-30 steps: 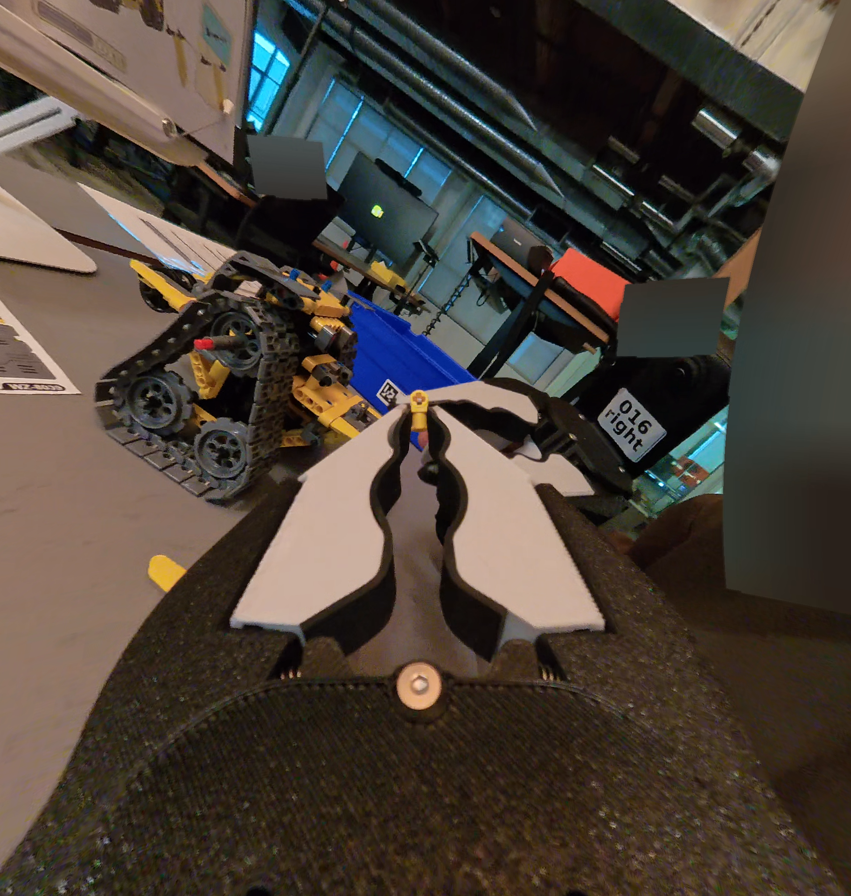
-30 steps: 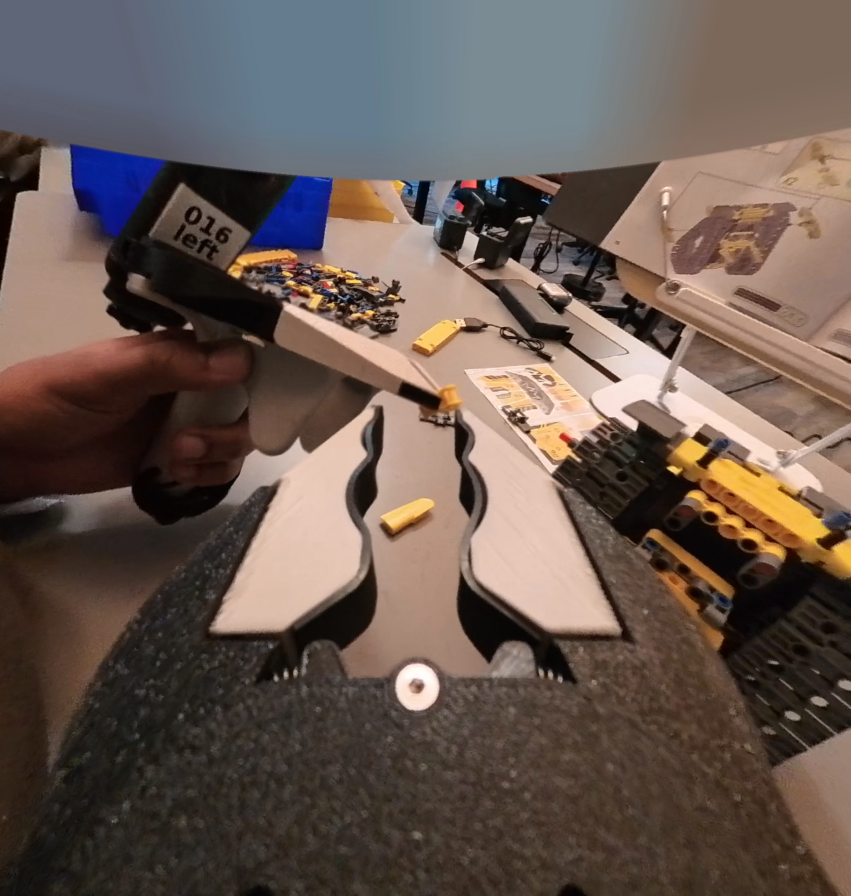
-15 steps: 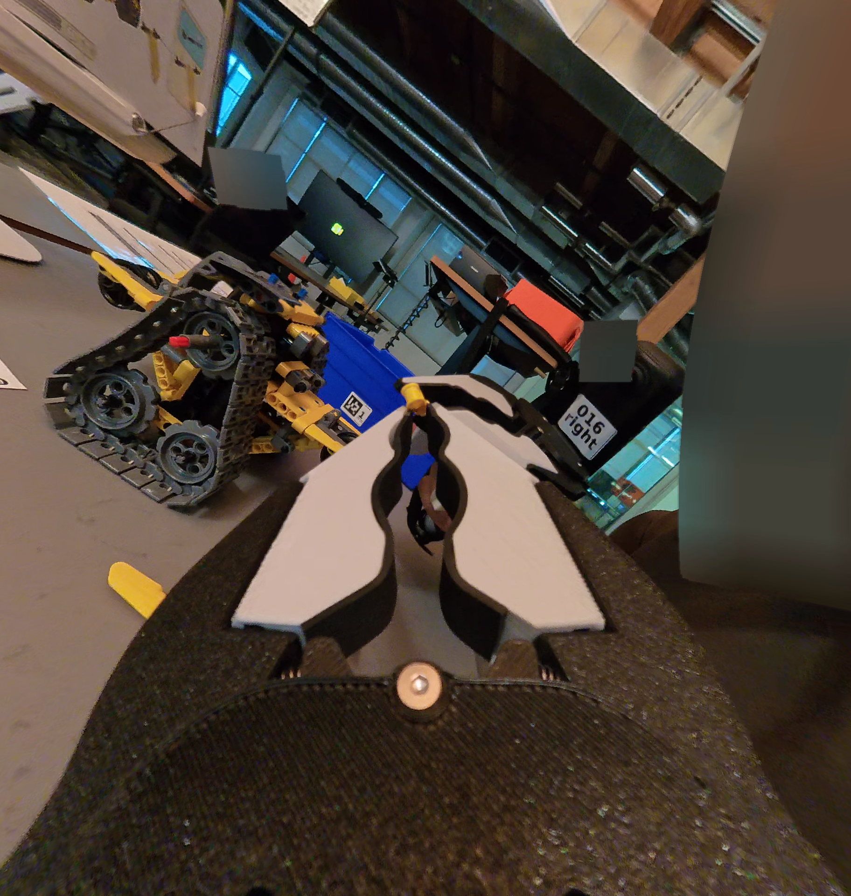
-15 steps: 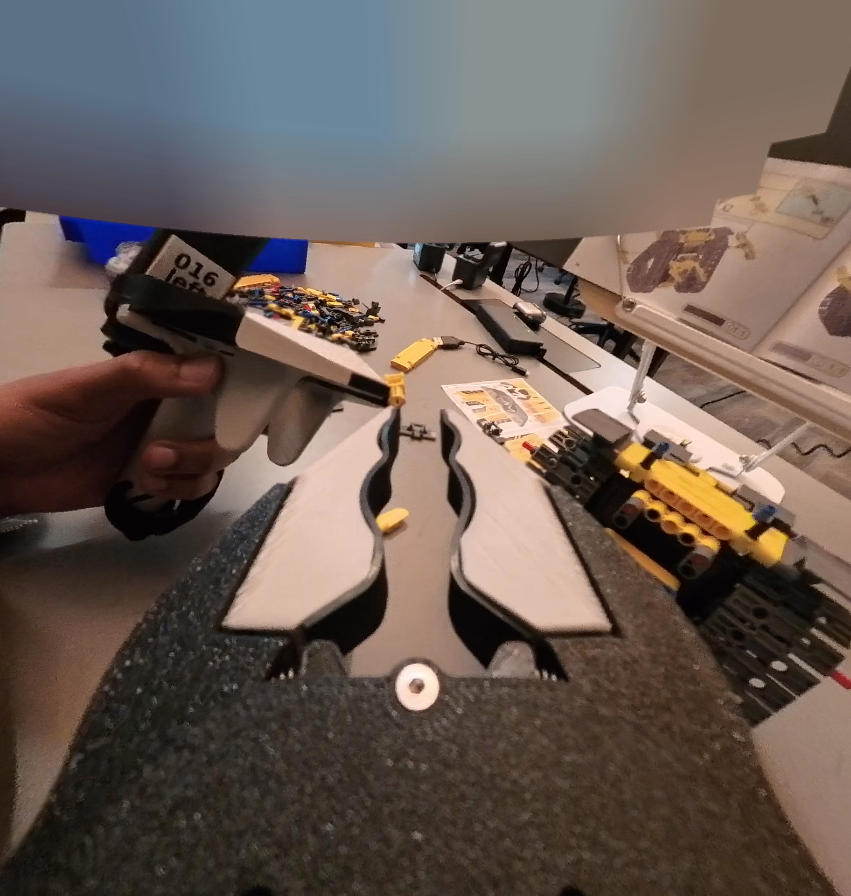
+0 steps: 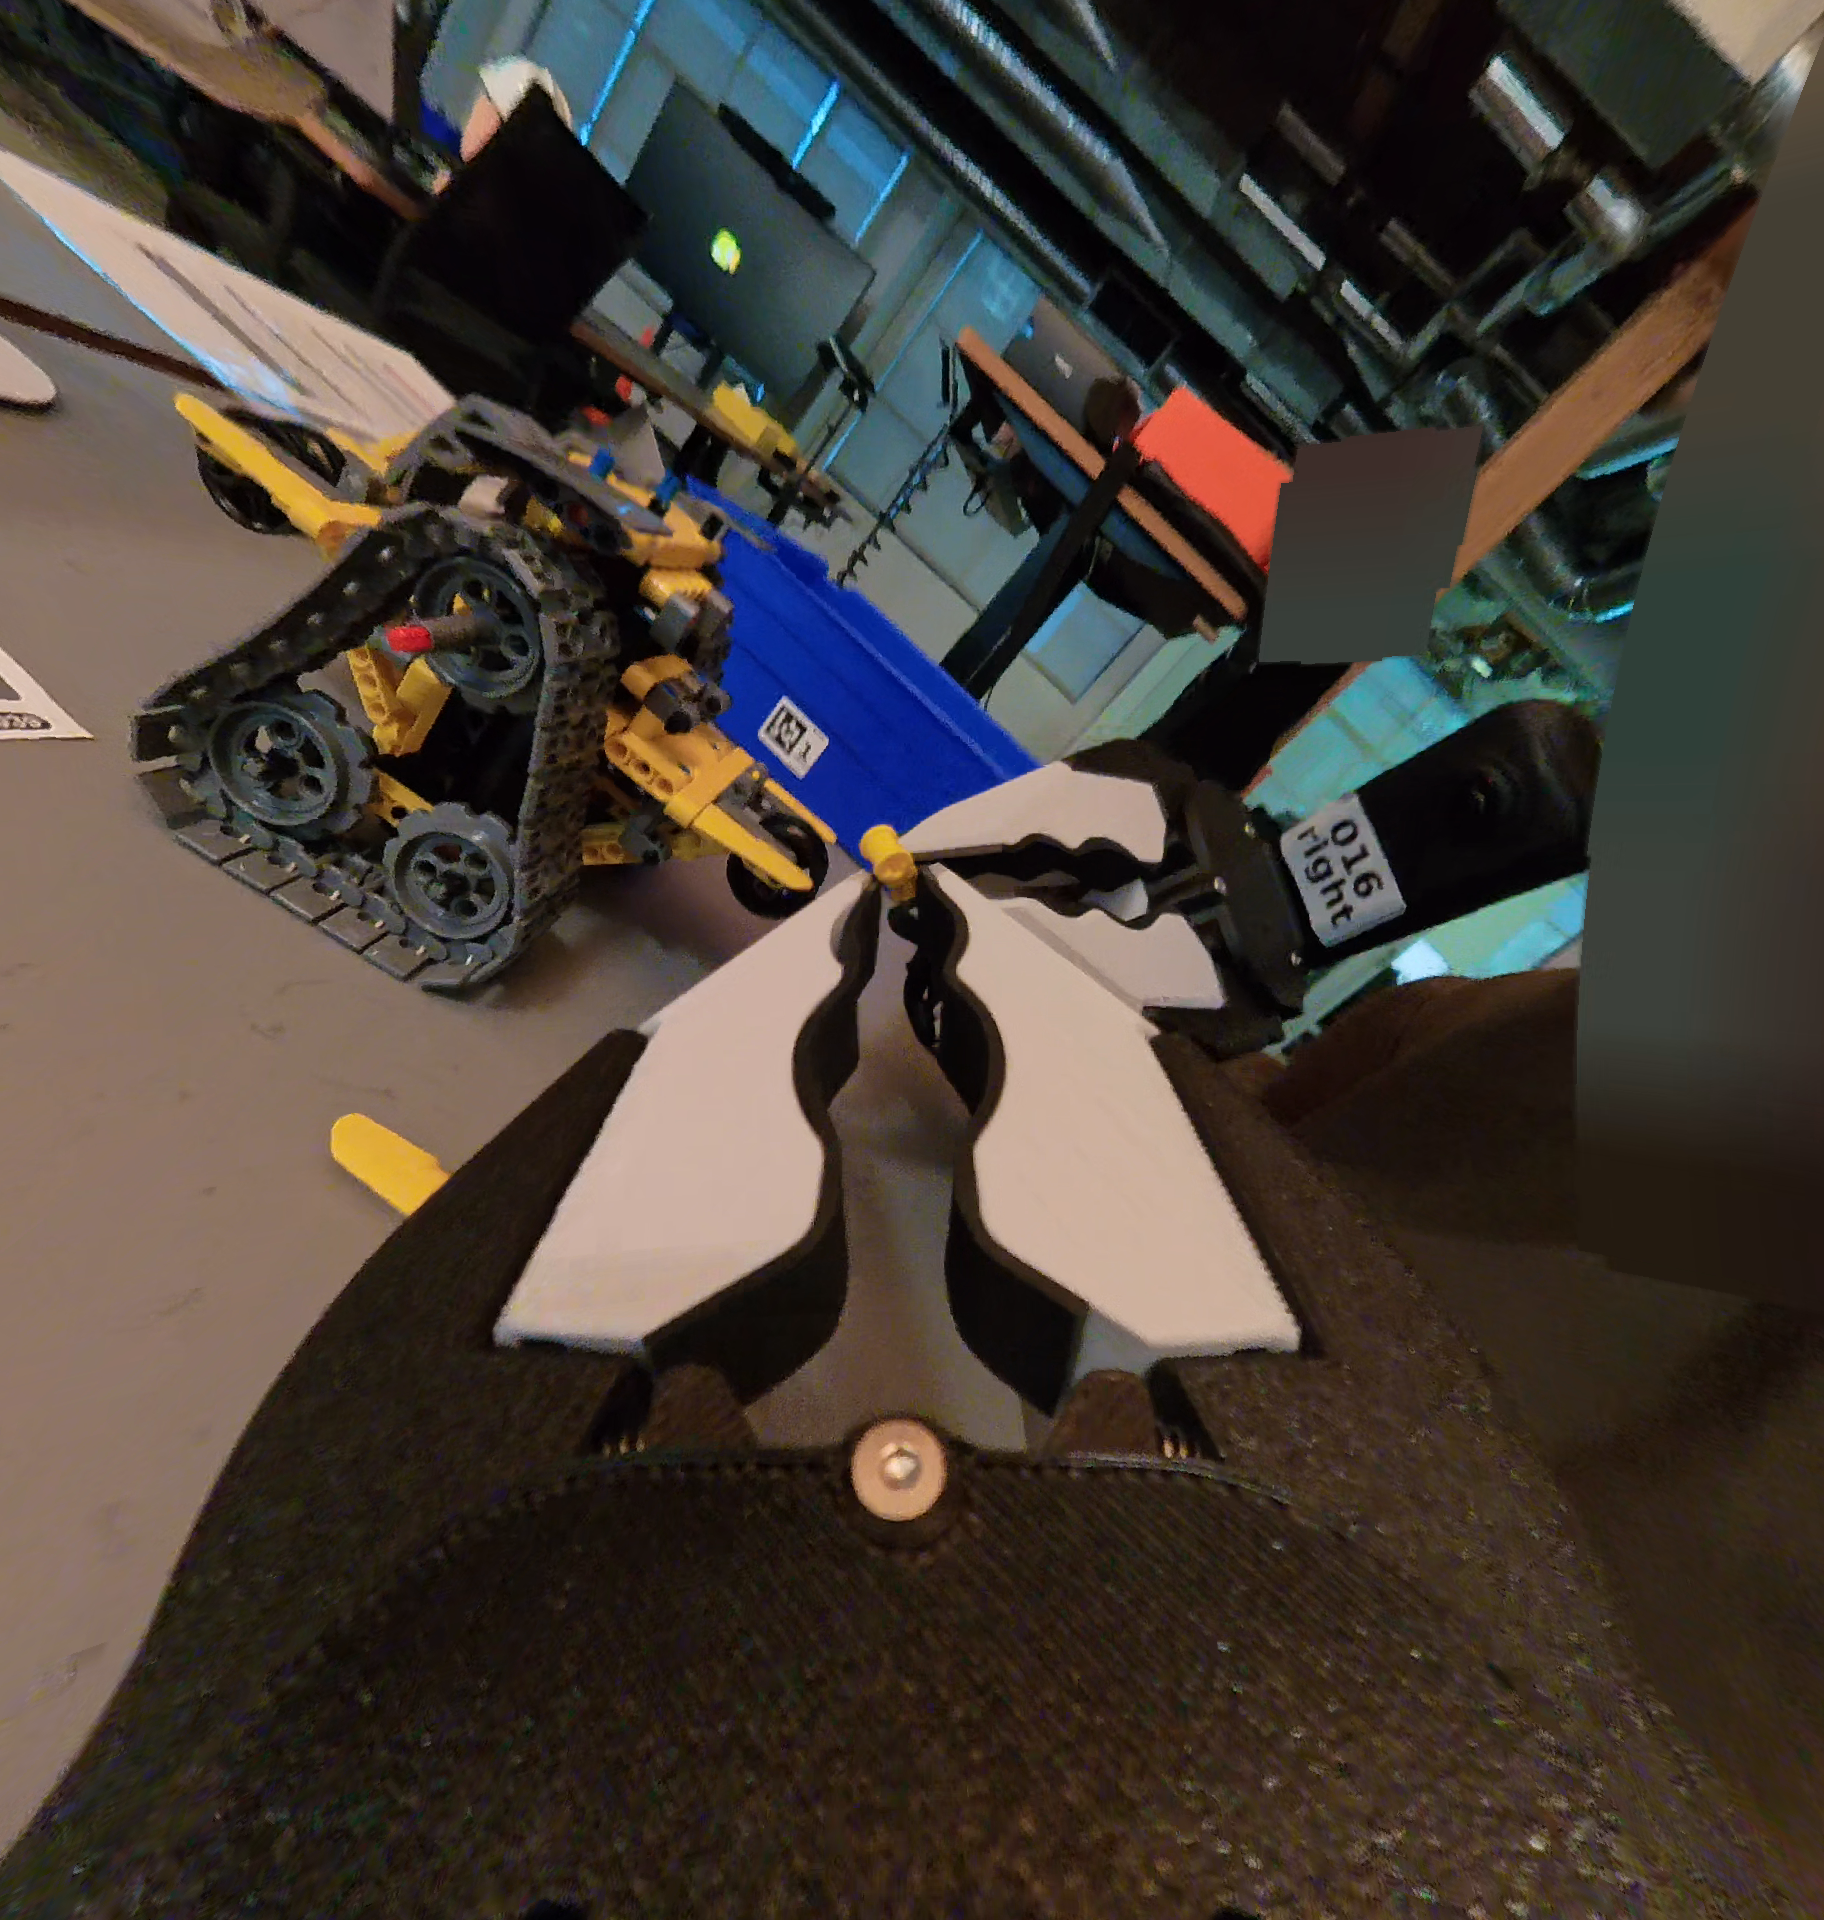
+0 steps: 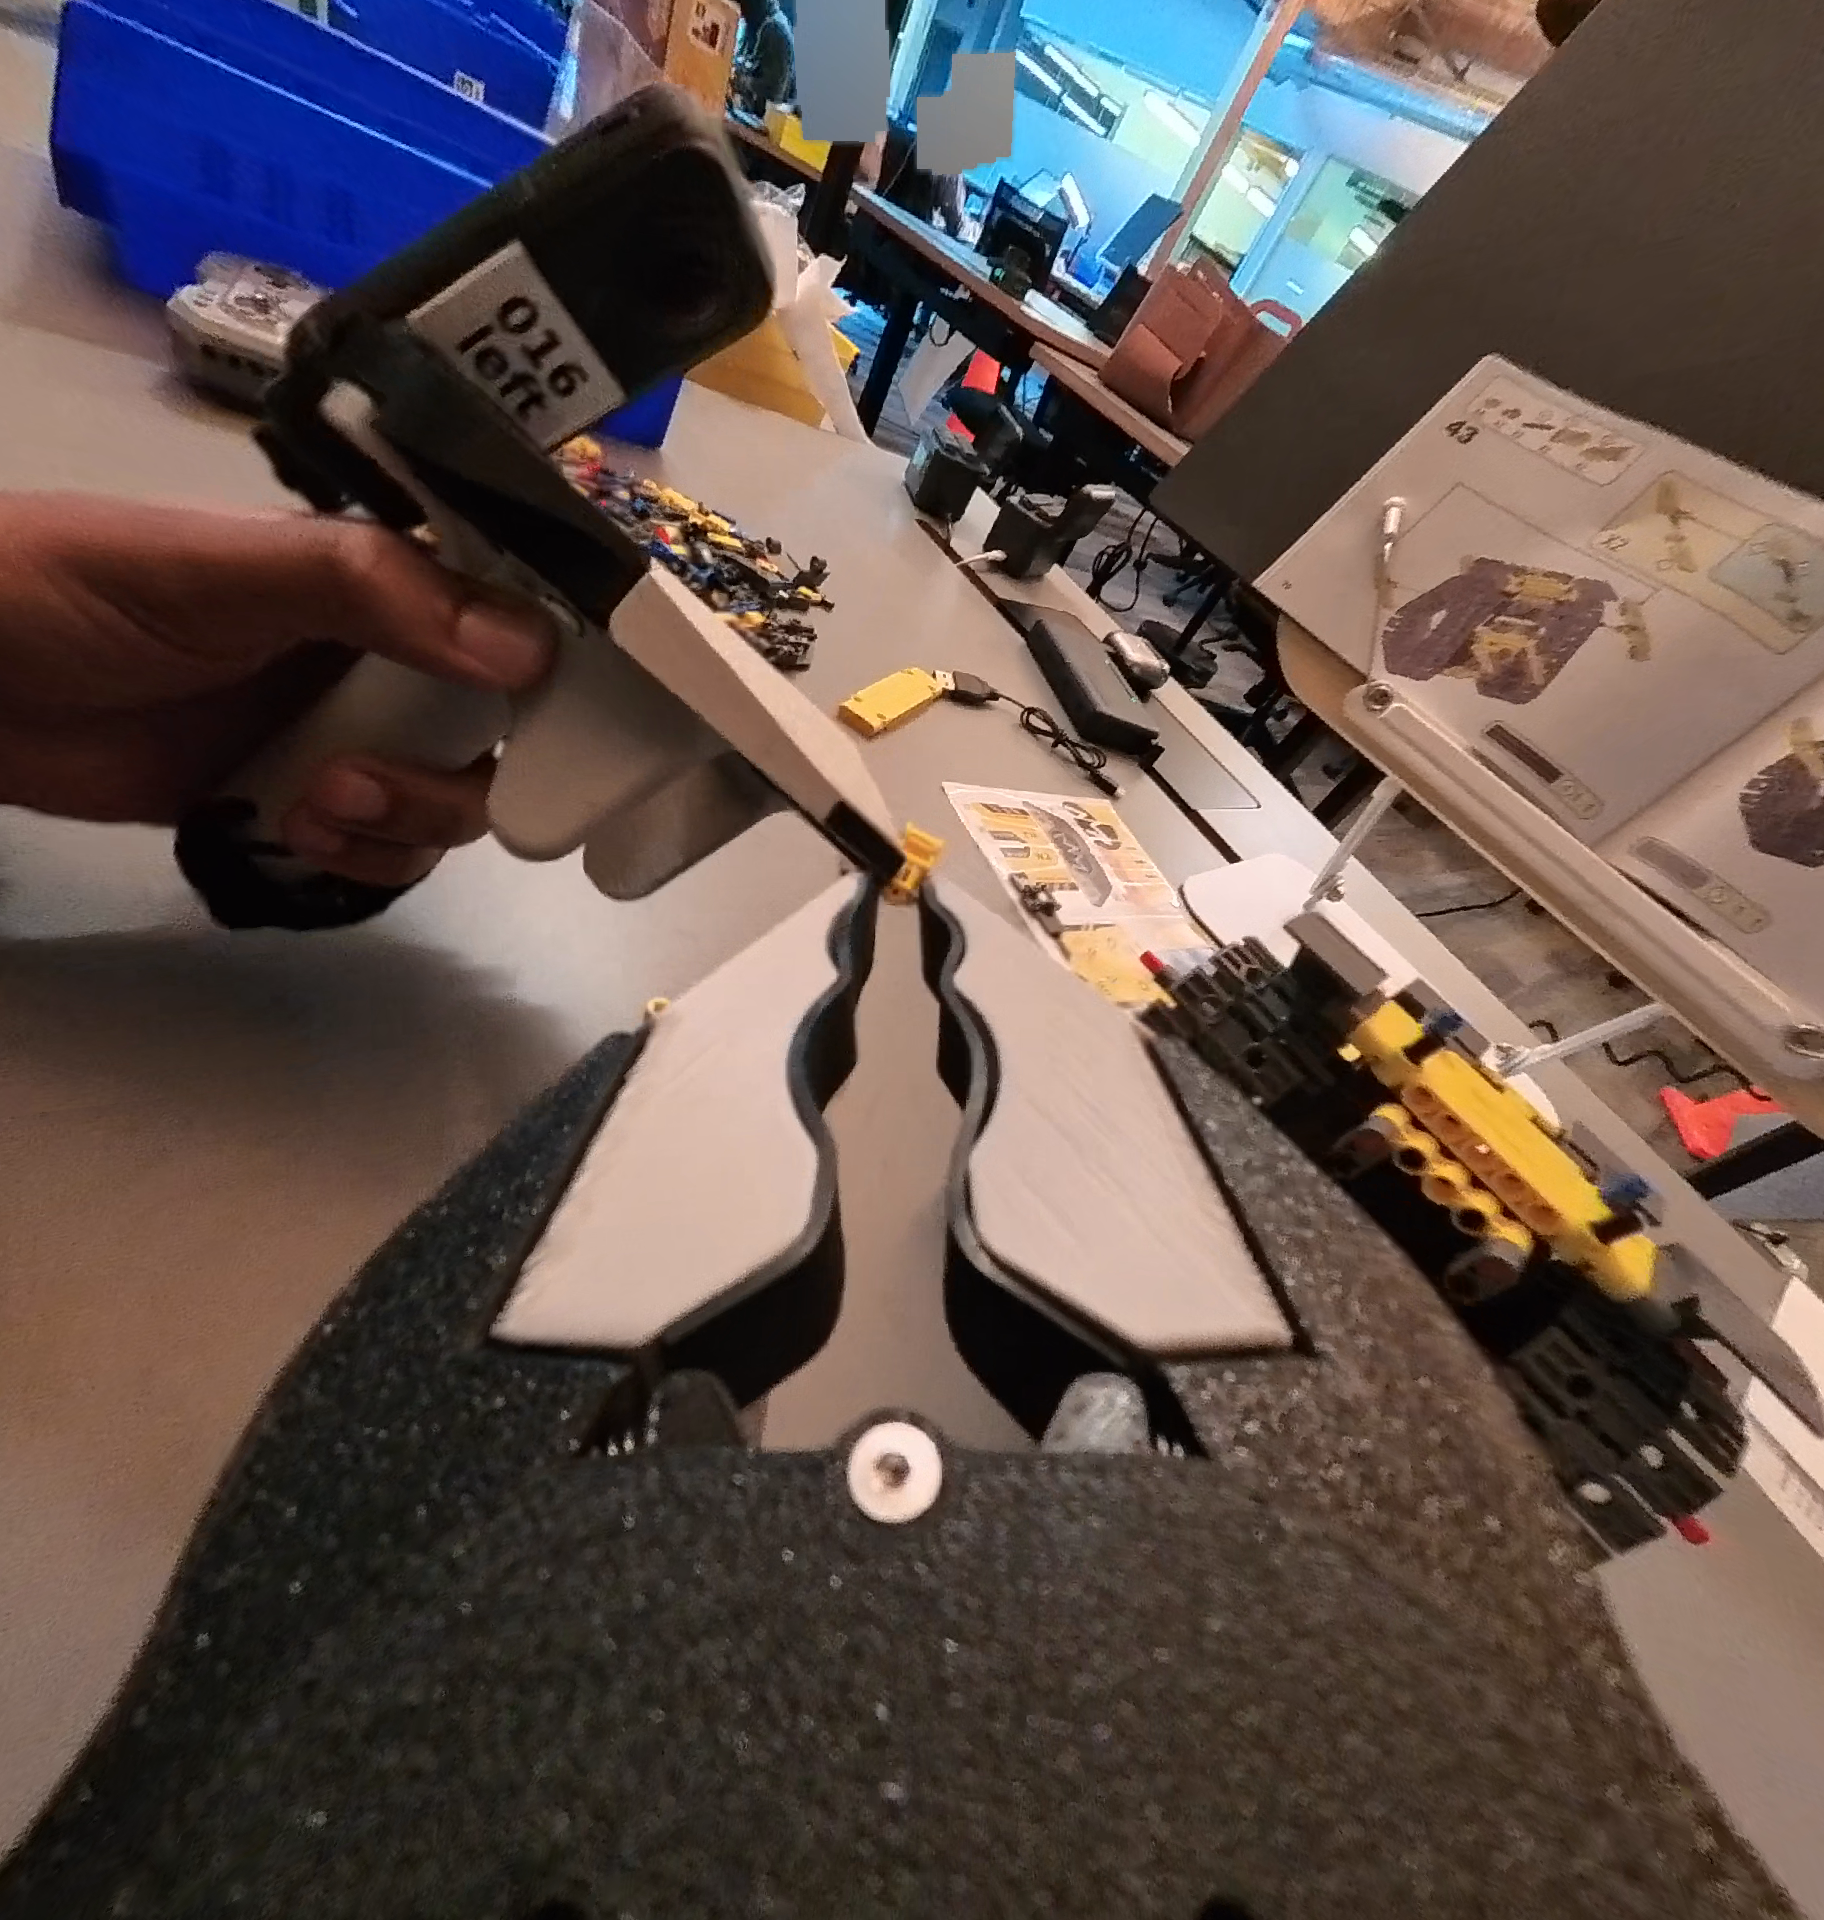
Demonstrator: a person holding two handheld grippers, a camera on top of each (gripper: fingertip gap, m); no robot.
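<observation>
My left gripper [image 5: 890,896] is shut on a small yellow brick piece [image 5: 885,854] and holds it above the grey table [image 5: 160,1039]. In the right wrist view the left gripper [image 6: 880,847] comes in from the left in a person's hand [image 6: 212,665], with the yellow piece [image 6: 916,850] at its tip. My right gripper [image 6: 895,896] has its fingers almost together on the lower end of that piece. It also shows in the left wrist view [image 5: 903,844], coming in from the right. A yellow and black tracked brick vehicle [image 5: 399,727] stands close by.
The vehicle [image 6: 1459,1195] is right of my right gripper. A loose yellow piece [image 5: 383,1158] lies on the table. A blue bin [image 5: 846,696], a pile of small parts [image 6: 710,561], a leaflet [image 6: 1074,862], a yellow box with cable [image 6: 892,701] and a booklet on a stand [image 6: 1562,582] surround the spot. My two grippers' fingertips are within a few centimetres of each other.
My right gripper's fingers have closed in from wide apart onto the yellow piece held by the left gripper. Both grippers have tilted and come tip to tip.
</observation>
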